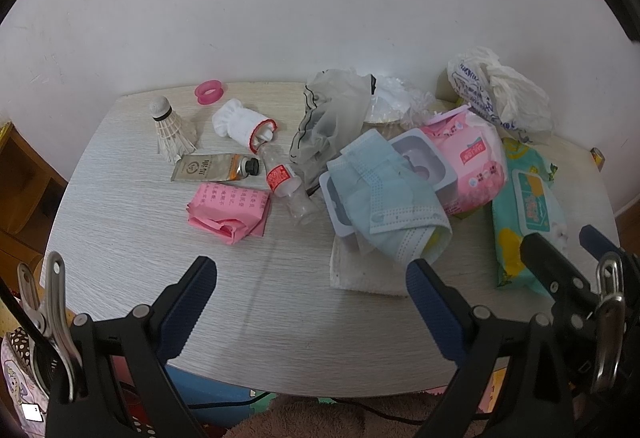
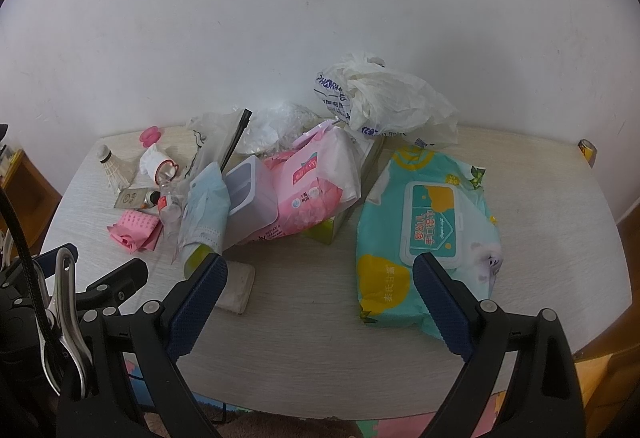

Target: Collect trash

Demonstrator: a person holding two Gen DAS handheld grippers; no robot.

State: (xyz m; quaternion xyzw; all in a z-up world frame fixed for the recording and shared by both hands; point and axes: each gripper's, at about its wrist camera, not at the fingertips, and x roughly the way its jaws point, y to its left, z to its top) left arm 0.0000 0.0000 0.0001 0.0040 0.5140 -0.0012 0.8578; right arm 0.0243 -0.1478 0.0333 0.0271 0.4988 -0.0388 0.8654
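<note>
My table (image 1: 120, 278) is pale matt wood grain. A glossy teal plastic wipes pack (image 2: 428, 222) gleams beside crinkled white plastic bags (image 2: 392, 102). The blue mask (image 1: 392, 206) looks soft, woven. My finger pads (image 2: 200, 302) are ridged blue rubber on matt black plastic.

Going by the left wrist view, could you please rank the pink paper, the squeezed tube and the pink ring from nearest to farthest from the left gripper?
From the left gripper:
1. Pink paper, ahead, left of centre.
2. Squeezed tube, just behind it.
3. Pink ring, at the table's far edge.
</note>
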